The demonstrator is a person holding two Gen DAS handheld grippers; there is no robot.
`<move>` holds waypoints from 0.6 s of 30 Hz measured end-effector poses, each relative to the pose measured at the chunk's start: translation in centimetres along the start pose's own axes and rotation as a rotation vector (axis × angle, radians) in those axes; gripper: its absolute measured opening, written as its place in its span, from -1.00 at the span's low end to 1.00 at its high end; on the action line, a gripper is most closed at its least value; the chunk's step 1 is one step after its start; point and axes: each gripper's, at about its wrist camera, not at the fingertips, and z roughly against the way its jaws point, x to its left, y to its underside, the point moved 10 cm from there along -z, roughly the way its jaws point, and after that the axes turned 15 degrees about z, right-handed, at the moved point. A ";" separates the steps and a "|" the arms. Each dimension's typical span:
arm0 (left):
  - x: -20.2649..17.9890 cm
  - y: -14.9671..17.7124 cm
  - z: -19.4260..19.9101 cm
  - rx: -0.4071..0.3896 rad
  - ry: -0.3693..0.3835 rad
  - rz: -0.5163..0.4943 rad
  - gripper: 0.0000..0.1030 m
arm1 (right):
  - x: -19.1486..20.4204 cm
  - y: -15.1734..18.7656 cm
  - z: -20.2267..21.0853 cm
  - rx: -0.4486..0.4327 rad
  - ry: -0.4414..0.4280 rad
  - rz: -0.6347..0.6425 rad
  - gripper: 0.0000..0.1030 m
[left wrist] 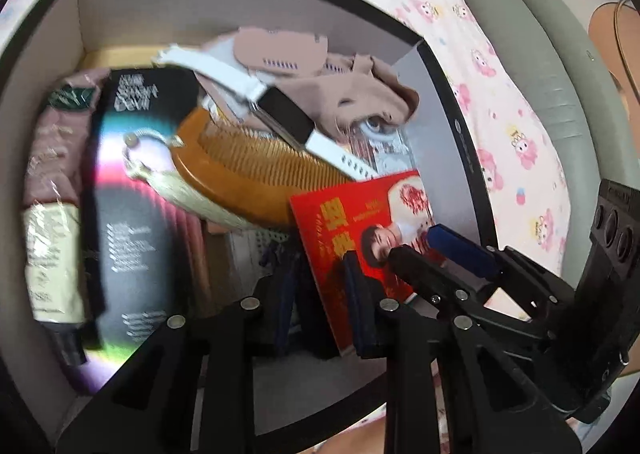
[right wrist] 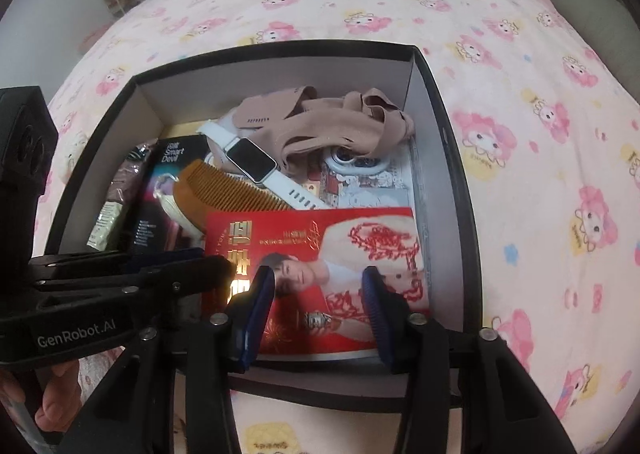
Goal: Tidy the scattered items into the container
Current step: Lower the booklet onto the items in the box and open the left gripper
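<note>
A black box (right wrist: 448, 134) (left wrist: 448, 94) with pale inner walls stands on the bed. Inside lie a beige cloth (right wrist: 320, 122) (left wrist: 352, 90), a white smartwatch (right wrist: 252, 160) (left wrist: 286, 110), a wooden comb (right wrist: 236, 190) (left wrist: 248, 166) and a black carton (right wrist: 168, 174) (left wrist: 136, 182). A red booklet (right wrist: 320, 230) (left wrist: 352, 206) leans at the near side. My right gripper (right wrist: 318, 272) (left wrist: 416, 242) hovers open over the booklet's face. My left gripper (left wrist: 318, 266) (right wrist: 212, 258) is at the booklet's left edge, jaws narrow but apart, pads not pressing it.
A pink cartoon-print bedspread (right wrist: 520, 94) surrounds the box. A grey padded seat (left wrist: 540, 54) stands beyond the bed's right side. A wrapped packet (right wrist: 106, 214) lies against the box's left wall. A hand (right wrist: 52, 402) holds the left gripper.
</note>
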 end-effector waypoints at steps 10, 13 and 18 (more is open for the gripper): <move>-4.2 1.3 6.3 -0.193 -0.004 -0.182 -0.06 | 0.3 0.8 6.1 -0.101 0.024 -0.097 -0.08; -5.5 2.1 9.1 -0.252 0.003 -0.219 -0.05 | 0.8 0.4 9.2 -0.175 0.053 -0.093 0.01; -6.7 3.9 12.8 -0.319 -0.022 -0.295 -0.05 | 1.7 0.2 12.9 -0.242 0.091 -0.064 0.04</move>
